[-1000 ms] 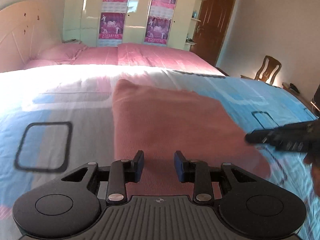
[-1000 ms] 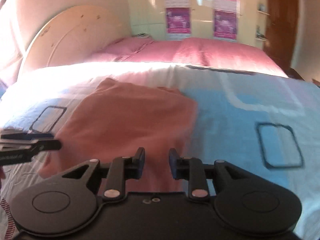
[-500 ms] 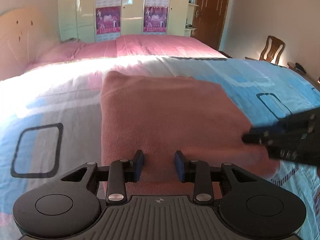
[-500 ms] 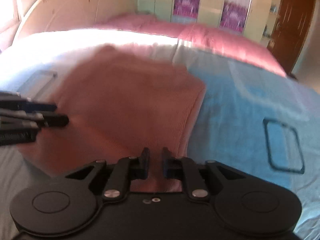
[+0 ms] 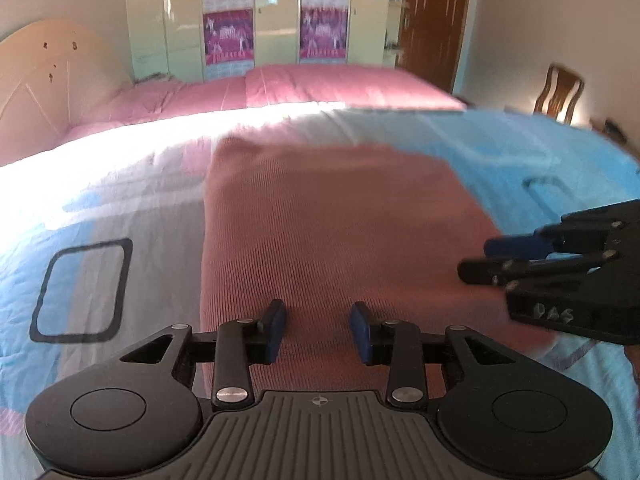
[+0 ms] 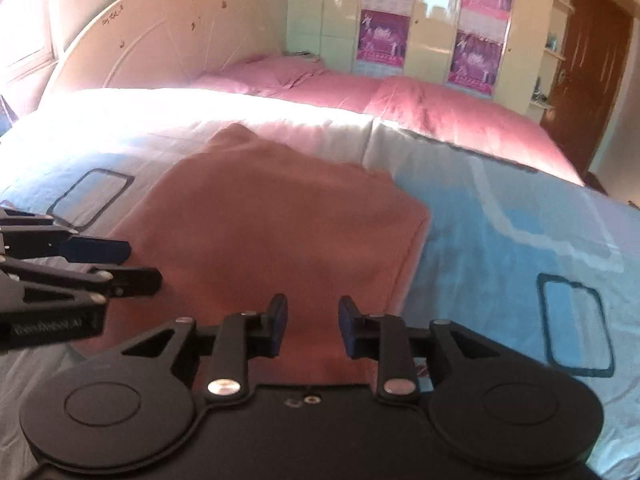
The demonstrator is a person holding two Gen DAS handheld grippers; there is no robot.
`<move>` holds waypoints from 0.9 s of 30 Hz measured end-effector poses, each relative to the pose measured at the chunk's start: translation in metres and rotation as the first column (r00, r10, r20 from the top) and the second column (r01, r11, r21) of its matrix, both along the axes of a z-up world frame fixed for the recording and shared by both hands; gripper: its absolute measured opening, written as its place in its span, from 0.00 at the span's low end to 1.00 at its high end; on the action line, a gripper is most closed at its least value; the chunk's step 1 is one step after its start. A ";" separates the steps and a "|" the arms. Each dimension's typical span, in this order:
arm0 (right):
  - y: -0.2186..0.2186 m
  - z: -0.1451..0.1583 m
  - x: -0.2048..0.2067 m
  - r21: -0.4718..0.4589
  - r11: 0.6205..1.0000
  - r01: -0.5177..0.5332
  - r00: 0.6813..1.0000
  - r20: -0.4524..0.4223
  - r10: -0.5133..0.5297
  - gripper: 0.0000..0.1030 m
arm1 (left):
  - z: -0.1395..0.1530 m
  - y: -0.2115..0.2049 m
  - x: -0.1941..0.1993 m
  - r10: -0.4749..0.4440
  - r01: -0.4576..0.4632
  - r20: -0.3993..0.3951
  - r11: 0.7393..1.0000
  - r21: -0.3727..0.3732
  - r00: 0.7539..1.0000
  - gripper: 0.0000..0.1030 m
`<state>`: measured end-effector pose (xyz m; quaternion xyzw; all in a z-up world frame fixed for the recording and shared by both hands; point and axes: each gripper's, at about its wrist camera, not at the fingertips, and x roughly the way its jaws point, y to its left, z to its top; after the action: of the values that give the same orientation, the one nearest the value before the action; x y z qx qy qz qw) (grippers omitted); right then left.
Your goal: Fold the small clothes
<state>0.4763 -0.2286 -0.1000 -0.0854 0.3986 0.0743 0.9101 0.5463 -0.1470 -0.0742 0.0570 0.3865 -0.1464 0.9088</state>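
Note:
A salmon-pink knitted garment (image 5: 328,232) lies folded flat in a rough rectangle on the blue, grey and white bedspread (image 5: 100,208); it also shows in the right wrist view (image 6: 280,232). My left gripper (image 5: 318,330) is open and empty just above the garment's near edge. My right gripper (image 6: 312,328) is open and empty above the garment's near right corner. Each gripper shows in the other's view: the right one (image 5: 492,258) at the right, the left one (image 6: 132,264) at the left.
Pink pillows and a pink quilt (image 5: 280,88) lie at the head of the bed. A cream headboard (image 6: 168,36), a wardrobe with purple posters (image 5: 272,12), a brown door (image 5: 436,20) and a wooden chair (image 5: 560,92) stand beyond.
My right gripper had closed to a narrow gap half a second ago and is open wide again. Both grippers have shifted a little over the garment's near edge; the garment lies as before.

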 end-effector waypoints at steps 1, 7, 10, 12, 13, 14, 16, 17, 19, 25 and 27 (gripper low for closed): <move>0.000 -0.011 0.006 -0.024 1.000 0.003 0.998 -0.062 -0.005 0.28 | -0.001 -0.002 0.001 -0.004 0.004 -0.006 1.000 0.004 1.000 0.42; -0.024 0.008 -0.003 0.080 0.997 0.018 1.000 -0.018 -0.016 0.56 | 0.027 0.004 -0.016 0.040 -0.043 0.117 0.999 0.023 0.992 0.96; -0.061 0.016 -0.006 0.229 0.971 0.070 0.998 -0.020 -0.067 0.60 | 0.032 0.023 -0.012 0.059 -0.058 0.118 0.998 -0.009 0.991 0.96; -0.091 0.011 0.001 0.338 0.932 0.127 0.991 -0.074 -0.109 0.49 | 0.029 0.038 0.000 0.068 -0.066 0.084 0.997 -0.031 0.994 0.96; -0.105 0.007 0.006 0.393 0.907 0.151 0.988 -0.102 -0.120 0.48 | 0.027 0.045 0.007 0.078 -0.075 0.069 0.996 -0.045 0.995 0.96; -0.118 0.002 0.010 0.446 0.878 0.175 0.983 -0.128 -0.131 0.48 | 0.024 0.052 0.013 0.088 -0.085 0.051 0.994 -0.064 0.995 0.96; -0.139 -0.009 0.021 0.524 0.827 0.203 0.976 -0.177 -0.128 0.49 | 0.014 0.067 0.025 0.102 -0.103 -0.016 0.987 -0.122 0.995 0.95; -0.146 -0.015 0.024 0.569 0.795 0.210 0.973 -0.203 -0.112 0.50 | 0.008 0.075 0.031 0.108 -0.115 -0.053 0.980 -0.161 0.993 0.95; -0.155 -0.029 0.030 0.634 0.738 0.231 0.963 -0.256 -0.081 0.49 | -0.007 0.086 0.040 0.104 -0.128 -0.114 0.965 -0.231 0.988 0.87; -0.162 -0.045 0.049 0.714 0.668 0.210 0.956 -0.293 0.013 0.50 | -0.037 0.091 0.061 0.038 -0.133 -0.237 0.907 -0.398 0.971 0.82; -0.157 -0.044 0.056 0.706 0.681 0.193 0.955 -0.294 0.034 0.46 | -0.036 0.084 0.062 0.033 -0.122 -0.231 0.917 -0.380 0.972 0.82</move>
<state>0.5321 -0.3854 -0.1443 0.3121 0.4652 0.1976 0.8044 0.6080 -0.0631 -0.1106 -0.1579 0.4494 -0.1898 0.8586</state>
